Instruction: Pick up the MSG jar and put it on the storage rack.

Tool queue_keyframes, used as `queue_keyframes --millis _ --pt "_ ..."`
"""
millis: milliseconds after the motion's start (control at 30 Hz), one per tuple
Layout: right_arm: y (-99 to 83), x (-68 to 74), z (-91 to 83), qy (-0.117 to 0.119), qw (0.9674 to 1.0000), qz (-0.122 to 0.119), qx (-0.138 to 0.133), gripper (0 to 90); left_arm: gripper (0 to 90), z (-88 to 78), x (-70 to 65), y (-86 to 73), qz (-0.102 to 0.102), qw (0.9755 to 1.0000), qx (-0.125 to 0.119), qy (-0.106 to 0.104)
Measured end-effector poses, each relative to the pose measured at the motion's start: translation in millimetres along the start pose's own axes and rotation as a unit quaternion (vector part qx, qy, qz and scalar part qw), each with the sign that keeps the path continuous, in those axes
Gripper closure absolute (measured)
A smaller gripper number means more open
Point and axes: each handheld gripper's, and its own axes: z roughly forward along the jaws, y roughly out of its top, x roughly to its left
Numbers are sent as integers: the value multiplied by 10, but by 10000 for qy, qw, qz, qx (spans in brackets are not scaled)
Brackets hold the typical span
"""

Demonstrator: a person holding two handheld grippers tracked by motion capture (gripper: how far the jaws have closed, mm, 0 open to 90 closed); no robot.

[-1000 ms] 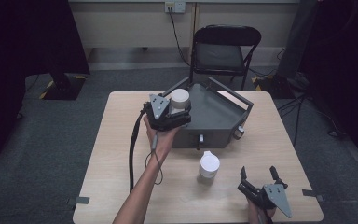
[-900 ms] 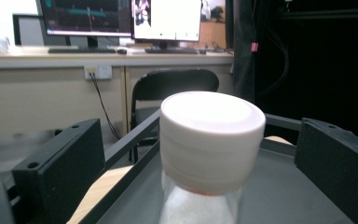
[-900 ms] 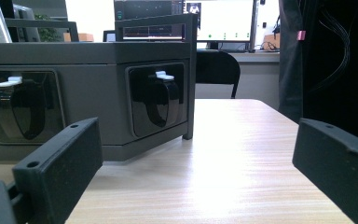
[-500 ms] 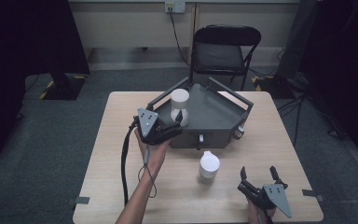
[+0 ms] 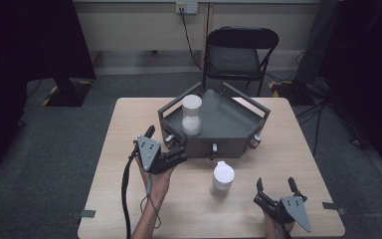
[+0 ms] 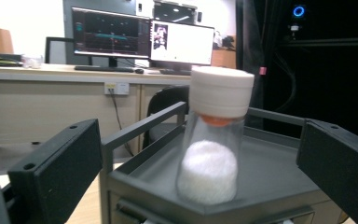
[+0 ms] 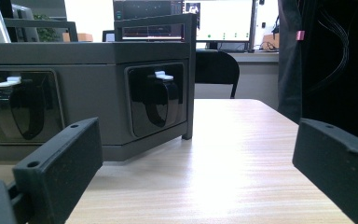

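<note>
Since the earlier frames, the left gripper (image 5: 166,145) has been drawn back from the jar (image 5: 191,114) toward the near left, and nothing is held in its wide-open jaws. The white-lidded jar (image 6: 214,140), with white filling in its clear body, is left standing upright at the left end of the grey tray (image 5: 229,124), at the far middle of the counter (image 5: 124,149). A second white-capped container (image 5: 223,176) is seen on the counter just near of the tray. The right gripper (image 5: 276,188) is rested at the near right edge, jaws spread apart and empty, with the tray's latched side wall (image 7: 154,100) faced.
</note>
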Motion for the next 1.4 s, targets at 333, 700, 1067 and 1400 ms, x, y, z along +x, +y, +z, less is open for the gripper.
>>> queue_keyframes --millis 333,700,1067,1400 --pt "0 2 0 -5 10000 1 1 4 0 -200 88 -313 -61 9997 168 163" --pt "1 4 0 -10 10000 1 2 4 0 -463 123 -730 -53 9988 333 342" --pt "0 7 0 -19 10000 0 1 4 0 -647 110 -940 -84 9978 329 576" --pt "1 7 0 -19 10000 -1 2 4 0 -754 111 -1148 -10 9969 212 755"
